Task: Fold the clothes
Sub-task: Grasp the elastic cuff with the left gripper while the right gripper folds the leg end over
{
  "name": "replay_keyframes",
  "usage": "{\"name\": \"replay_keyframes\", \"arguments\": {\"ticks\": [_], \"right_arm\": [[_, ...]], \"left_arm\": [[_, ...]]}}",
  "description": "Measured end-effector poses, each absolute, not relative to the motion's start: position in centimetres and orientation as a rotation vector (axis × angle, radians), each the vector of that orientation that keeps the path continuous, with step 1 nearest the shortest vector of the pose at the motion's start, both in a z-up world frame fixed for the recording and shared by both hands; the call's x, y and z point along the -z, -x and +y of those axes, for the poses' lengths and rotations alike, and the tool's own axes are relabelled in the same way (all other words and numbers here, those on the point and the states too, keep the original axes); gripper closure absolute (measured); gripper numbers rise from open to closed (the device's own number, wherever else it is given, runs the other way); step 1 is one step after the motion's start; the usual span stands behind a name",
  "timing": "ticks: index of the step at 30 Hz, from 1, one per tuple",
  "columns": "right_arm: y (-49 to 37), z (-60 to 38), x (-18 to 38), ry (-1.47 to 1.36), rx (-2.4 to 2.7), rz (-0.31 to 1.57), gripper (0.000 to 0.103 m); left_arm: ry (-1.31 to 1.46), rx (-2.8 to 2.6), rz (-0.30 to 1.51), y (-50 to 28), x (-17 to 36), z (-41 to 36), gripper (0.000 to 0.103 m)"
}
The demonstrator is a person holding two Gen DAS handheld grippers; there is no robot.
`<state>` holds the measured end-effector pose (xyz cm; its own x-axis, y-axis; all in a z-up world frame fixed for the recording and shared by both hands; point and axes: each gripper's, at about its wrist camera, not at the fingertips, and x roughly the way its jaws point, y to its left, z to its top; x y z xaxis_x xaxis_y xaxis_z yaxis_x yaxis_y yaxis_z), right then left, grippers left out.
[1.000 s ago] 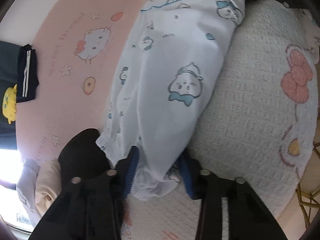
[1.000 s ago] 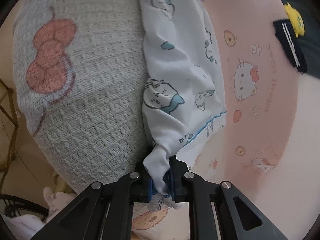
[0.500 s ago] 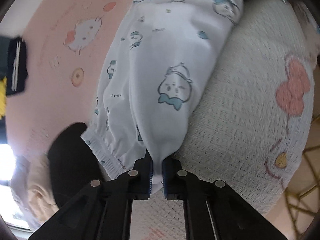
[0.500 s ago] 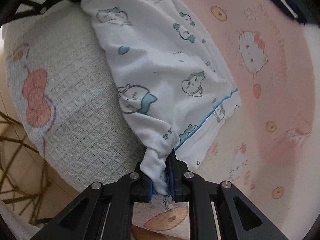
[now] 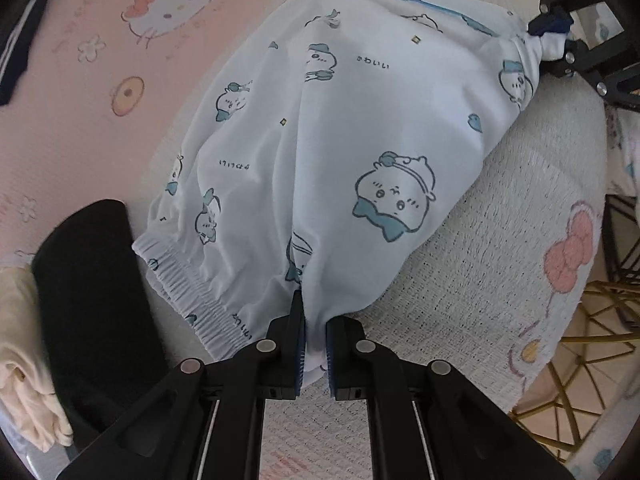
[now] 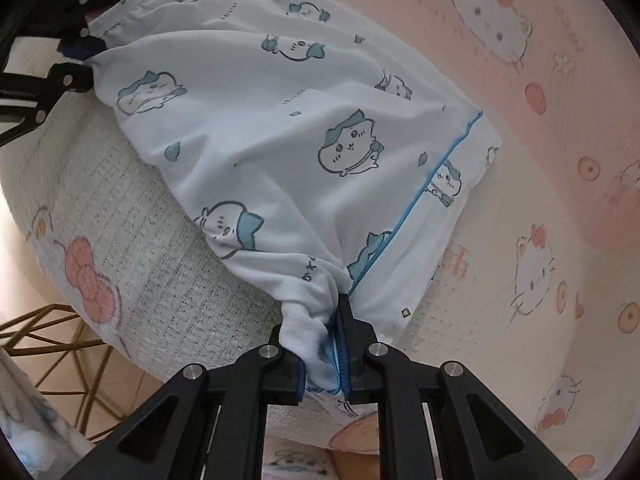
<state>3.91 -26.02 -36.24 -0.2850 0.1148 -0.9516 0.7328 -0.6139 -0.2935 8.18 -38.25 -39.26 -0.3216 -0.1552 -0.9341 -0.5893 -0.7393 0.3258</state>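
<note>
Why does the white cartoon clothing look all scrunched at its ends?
It is pinched. The left hand-held gripper is shut on the white cartoon garment near its elastic band, and the right hand-held gripper squeezes a bunched corner by the blue piping. Nothing looks torn or spilled.

Bunched white printed garment [image 5: 340, 152] between the left tool [image 5: 314, 340] pads: pinched hem hidden there. Same at the right tool [image 6: 324, 354], corner buried between the pads. Left of the garment, dark navy clothing with white stripes [image 5: 20, 44] cut off by the frame edge, kind unreadable. Below that, black folded cloth [image 5: 92, 304] and cream fabric [image 5: 20, 352], partly cropped. Right of the garment, gold wire frame [image 5: 592, 368] only partly visible, blurred.
</note>
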Motion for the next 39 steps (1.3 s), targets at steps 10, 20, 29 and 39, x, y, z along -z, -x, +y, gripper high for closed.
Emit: {"name": "replay_keyframes", "arguments": {"ticks": [10, 20, 29, 39], "right_arm": [[0.1, -25.7, 35.4, -1.832, 1.997, 0.784, 0.089], [3.2, -25.2, 33.6, -1.917, 1.960, 0.664, 0.089], [7.2, -24.3, 30.4, -1.863, 2.005, 0.553, 0.090], [11.5, -26.2, 28.3, -1.804, 2.061, 0.459, 0.092]], "left_arm": [[1.719, -2.085, 0.640, -5.5, 38.1, -41.0, 0.097], [1.842, -2.102, 0.367, -2.5, 36.2, -43.2, 0.097], [1.823, -2.142, 0.257, -1.2, 33.2, -45.1, 0.097], [1.836, -2.190, 0.227, 1.2, 32.7, -47.1, 0.097]]}}
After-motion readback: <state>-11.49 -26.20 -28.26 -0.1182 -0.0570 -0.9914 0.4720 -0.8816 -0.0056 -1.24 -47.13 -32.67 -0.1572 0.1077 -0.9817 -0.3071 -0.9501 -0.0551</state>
